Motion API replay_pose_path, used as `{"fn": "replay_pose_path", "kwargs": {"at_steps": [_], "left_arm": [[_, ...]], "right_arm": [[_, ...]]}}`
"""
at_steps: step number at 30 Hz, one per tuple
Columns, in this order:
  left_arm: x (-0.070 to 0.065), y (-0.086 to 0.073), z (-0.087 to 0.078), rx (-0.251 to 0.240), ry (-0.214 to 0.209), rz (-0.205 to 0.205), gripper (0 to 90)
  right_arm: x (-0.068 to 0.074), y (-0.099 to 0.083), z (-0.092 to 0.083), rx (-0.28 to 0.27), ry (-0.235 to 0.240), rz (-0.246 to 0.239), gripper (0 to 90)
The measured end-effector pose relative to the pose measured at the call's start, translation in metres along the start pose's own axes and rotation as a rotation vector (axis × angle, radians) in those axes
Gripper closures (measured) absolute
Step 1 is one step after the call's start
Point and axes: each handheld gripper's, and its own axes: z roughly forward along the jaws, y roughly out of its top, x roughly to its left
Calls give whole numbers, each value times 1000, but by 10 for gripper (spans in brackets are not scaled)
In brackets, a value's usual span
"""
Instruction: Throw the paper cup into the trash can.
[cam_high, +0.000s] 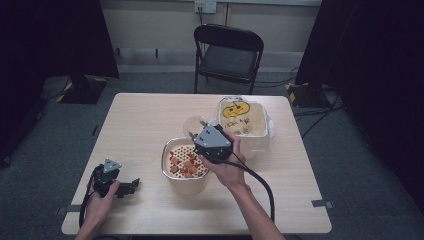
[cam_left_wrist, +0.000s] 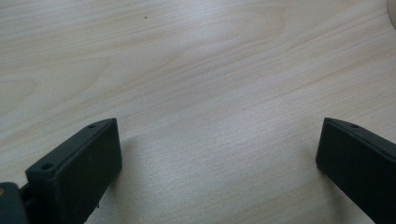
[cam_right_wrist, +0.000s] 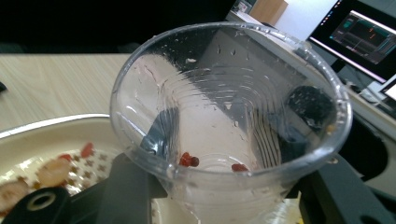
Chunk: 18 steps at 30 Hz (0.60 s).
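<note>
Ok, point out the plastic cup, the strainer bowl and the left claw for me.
cup (cam_right_wrist: 224, 93), right gripper view, inner wall
strainer bowl (cam_high: 184, 183), high view, front outer wall
left claw (cam_left_wrist: 219, 158), left gripper view, midway between its open tips

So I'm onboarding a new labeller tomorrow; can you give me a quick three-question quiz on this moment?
1. True or false: the left gripper holds nothing, its jaws wide apart over the bare table.
2. What does the right gripper grip? A) a metal spoon B) a clear plastic cup C) a lid
3. Fill in: a few small red bits lie at the cup's ____.

Key
1. True.
2. B; the jaws stand either side of its wall, above the strainer bowl.
3. Bottom.
</note>
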Motion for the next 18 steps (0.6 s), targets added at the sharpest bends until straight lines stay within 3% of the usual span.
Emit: {"fn": "replay_pose_path", "kwargs": {"at_steps": [1,2,3,4,7,8,11,14,18], "left_arm": [[0,0,0,0,0,1,0],[0,0,0,-3,-1,-5,0],[0,0,0,-3,-1,-5,0],[0,0,0,-3,-2,-6,0],[0,0,0,0,0,0,0],[0,0,0,0,0,0,0],[0,0,0,-2,-2,-5,0],[0,0,0,-3,-2,-6,0],[0,0,0,0,1,0,0]], "right_arm": [[-1,-1,0,-8,10,33,528],[-4,-2,1,-35,35,101,529],[-4,-2,1,-35,35,101,529],[-7,-3,3,-54,53,154,529],[-11,-4,4,-79,84,214,529],[-11,-4,4,-79,84,214,529],[-20,-4,3,-117,104,292,528],[-25,-3,1,-145,109,320,528],[-32,-2,-3,-157,92,324,527]]}}
